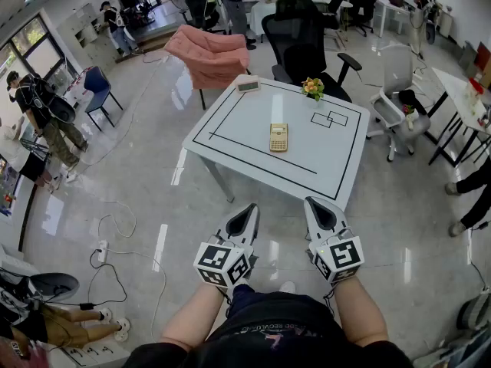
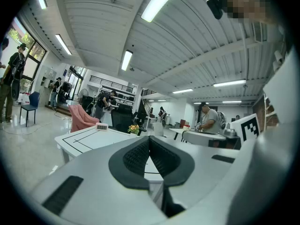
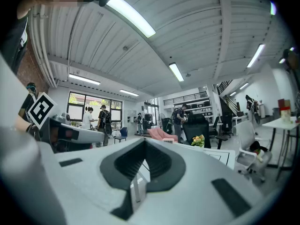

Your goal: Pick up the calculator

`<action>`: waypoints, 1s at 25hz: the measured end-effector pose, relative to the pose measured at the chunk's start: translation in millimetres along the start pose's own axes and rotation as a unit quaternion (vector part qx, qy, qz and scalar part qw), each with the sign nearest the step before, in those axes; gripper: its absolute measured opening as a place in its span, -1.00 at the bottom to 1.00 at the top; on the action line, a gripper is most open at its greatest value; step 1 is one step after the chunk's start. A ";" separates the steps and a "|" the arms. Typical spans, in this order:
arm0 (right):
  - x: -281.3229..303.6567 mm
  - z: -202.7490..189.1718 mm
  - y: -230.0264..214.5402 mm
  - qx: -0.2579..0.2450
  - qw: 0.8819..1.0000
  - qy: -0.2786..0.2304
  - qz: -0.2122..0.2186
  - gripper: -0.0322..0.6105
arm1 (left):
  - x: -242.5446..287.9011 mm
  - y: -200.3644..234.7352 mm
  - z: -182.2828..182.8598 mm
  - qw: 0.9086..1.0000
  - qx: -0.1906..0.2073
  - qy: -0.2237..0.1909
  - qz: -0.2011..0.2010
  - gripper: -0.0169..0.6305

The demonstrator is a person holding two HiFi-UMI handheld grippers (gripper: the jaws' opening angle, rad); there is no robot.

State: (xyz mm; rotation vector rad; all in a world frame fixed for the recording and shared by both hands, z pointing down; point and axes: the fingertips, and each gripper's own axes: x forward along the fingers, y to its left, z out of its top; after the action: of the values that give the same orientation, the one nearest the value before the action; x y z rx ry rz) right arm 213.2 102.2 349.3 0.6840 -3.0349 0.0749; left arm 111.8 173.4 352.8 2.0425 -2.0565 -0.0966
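Left claw [image 1: 247, 211] and right claw [image 1: 315, 205] closed, empty: you likely must approach the calculator [image 1: 278, 137], then open one.

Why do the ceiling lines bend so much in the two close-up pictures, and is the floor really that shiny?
Left gripper view: the wide-angle lens bows the ceiling and darkens the corners. Right gripper view: the same, plus a glaring strip light. Head view: lights reflect in streaks off the glossy floor; the calculator looks sharp.

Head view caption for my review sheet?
Left gripper and right gripper, jaws shut, short of the table bearing the calculator.
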 end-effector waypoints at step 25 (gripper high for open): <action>39.3 -12.1 -19.7 0.026 1.000 0.000 0.014 -0.82 | 37.5 35.1 3.0 1.000 -0.002 -0.003 0.010 -0.94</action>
State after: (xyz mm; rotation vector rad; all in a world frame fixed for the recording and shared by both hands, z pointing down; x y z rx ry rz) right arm 186.4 68.2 363.7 0.6459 -3.0517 0.1565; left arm 77.2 136.6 362.0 2.0200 -2.0785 -0.1024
